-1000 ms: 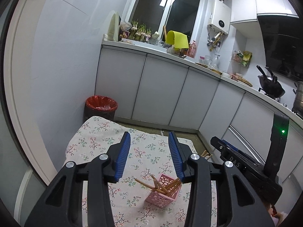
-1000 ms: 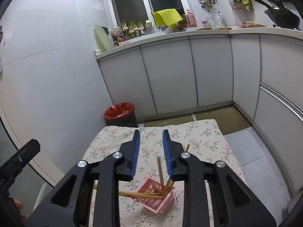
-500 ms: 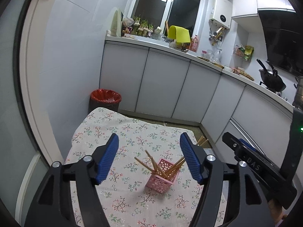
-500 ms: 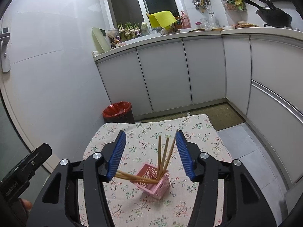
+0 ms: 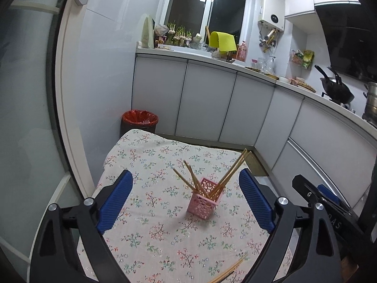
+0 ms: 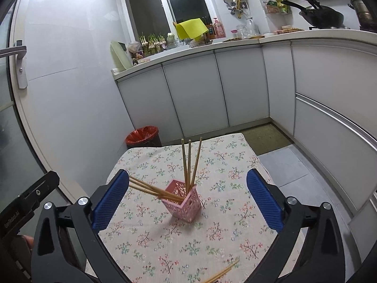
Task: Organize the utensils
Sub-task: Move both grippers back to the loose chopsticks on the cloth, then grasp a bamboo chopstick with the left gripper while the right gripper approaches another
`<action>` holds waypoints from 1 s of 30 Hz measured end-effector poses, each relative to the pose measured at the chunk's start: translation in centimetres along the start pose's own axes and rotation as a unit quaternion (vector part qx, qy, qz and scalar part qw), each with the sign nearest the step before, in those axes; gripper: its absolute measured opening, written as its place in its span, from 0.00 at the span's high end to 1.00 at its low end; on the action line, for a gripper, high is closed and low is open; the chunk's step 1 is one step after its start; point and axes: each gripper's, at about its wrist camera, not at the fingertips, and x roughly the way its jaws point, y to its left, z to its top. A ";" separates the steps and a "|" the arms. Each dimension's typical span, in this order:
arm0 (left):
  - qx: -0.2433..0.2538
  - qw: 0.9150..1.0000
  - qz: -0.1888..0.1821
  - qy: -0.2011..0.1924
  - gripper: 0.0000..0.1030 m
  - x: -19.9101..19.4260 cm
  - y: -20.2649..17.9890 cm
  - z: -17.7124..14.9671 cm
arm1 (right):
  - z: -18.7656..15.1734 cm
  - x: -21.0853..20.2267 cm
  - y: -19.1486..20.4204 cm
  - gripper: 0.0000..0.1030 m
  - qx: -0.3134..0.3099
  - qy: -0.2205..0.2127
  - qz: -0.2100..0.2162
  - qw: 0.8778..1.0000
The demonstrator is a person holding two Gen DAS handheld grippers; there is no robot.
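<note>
Loose chopsticks [image 5: 229, 270] near the table's [image 5: 146, 235] near edge: cut off by the bottom picture edge in both views, so full length & count can't be told. In right wrist view they [image 6: 221, 274] also run out of frame at bottom.

Pink holder [image 6: 185, 200]: chopstick lower ends hidden inside it; how they sit at the bottom can't be seen.

Left gripper [image 5: 186, 200] & right gripper [image 6: 187, 199]: bodies cut off at bottom edge, hands holding them out of view.

Table's near edge & near corners hidden behind gripper frames.

Counter items [image 5: 238, 49] by the window: too small to identify, labels unreadable.
</note>
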 end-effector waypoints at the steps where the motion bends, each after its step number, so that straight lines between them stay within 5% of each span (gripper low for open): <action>1: 0.002 1.000 0.000 0.002 0.12 -0.3 -0.1 -0.2 | -0.3 -0.4 -0.2 0.07 0.001 0.000 -0.002 1.000; 10: 0.043 0.999 0.001 0.030 0.07 -1.5 -2.0 -2.3 | -3.2 -3.8 -3.2 0.07 0.021 0.019 -0.011 1.000; 15: 0.108 0.989 -0.016 0.099 0.07 0.1 -4.2 -4.2 | -6.1 -5.3 -5.1 0.07 0.028 0.049 -0.010 0.998; 21: 0.200 0.956 -0.052 0.208 0.07 4.1 -7.9 -8.0 | -11.3 -5.6 -9.6 0.07 0.070 0.123 -0.023 0.990; 24: 0.209 0.928 -0.088 0.295 0.07 7.5 -9.2 -10.6 | -13.9 -4.8 -12.7 0.07 0.120 0.171 -0.031 0.978; 30: 0.215 0.883 -0.088 0.409 0.07 14.4 -11.5 -15.0 | -17.8 -3.6 -17.5 0.07 0.204 0.224 -0.050 0.952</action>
